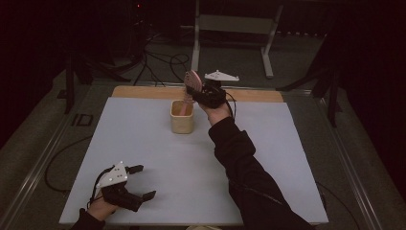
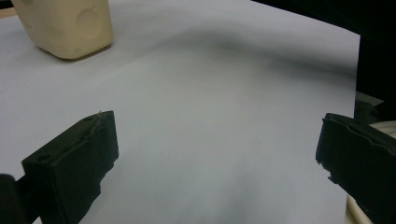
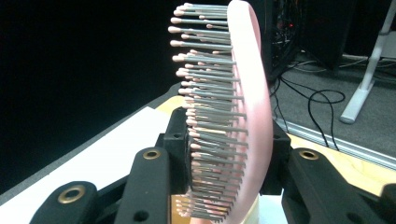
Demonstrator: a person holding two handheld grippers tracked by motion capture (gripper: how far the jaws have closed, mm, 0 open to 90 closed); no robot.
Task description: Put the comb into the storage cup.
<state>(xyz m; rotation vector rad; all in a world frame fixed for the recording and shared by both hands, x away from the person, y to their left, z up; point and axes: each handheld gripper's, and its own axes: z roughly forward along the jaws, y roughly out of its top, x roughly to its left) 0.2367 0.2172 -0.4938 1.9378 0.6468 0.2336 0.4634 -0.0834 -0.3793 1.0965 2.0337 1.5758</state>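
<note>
Pink plastic hairbrush with grey bristles (image 3: 233, 116): light, rigid, bristles springy. Right gripper (image 3: 229, 158) jaws clamp its head; left gripper (image 2: 215, 154) jaws wide, empty.

pink hairbrush (image 3: 252, 93) with grey bristles, cream cup (image 1: 182, 117), white table sheet (image 1: 158, 153)

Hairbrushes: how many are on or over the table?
1: a pink hairbrush, clamped in the right gripper, its handle going into the cream cup.
</note>
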